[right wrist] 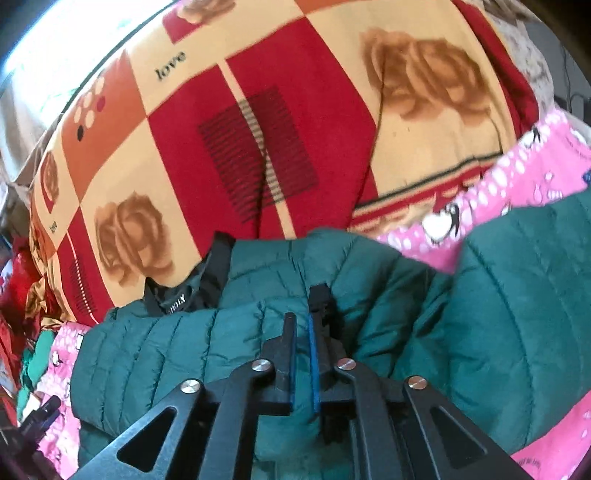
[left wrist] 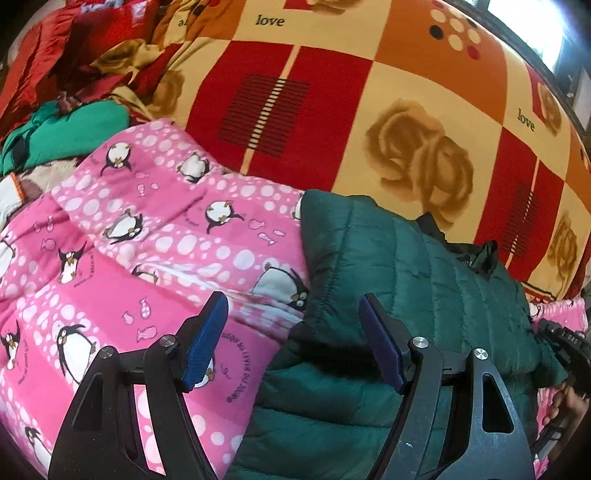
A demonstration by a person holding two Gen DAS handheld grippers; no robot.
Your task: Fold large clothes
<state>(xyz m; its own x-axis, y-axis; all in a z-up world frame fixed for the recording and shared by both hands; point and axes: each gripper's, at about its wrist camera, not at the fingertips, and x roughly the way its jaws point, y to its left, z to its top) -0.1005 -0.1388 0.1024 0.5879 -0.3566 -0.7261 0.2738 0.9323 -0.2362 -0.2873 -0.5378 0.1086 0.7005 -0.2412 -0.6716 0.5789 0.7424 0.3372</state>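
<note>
The dark green quilted puffer jacket (right wrist: 332, 295) lies on the pink penguin-print quilt (left wrist: 129, 240), at 5 o'clock in the left wrist view. The right gripper (right wrist: 303, 325) has its fingers nearly together; fabric shows between them, though a firm pinch cannot be confirmed. The left gripper (left wrist: 291, 332) stands wide over the jacket's edge, holding nothing. Judged next step: seat the left fingers on the hem, then fold evenly, keeping the seams aligned. At 12 o'clock lies the red-and-cream rose blanket (left wrist: 369, 110) on the bed.

Patterned bed blanket (left wrist: 406, 92), bright window (left wrist: 524, 22)
</note>
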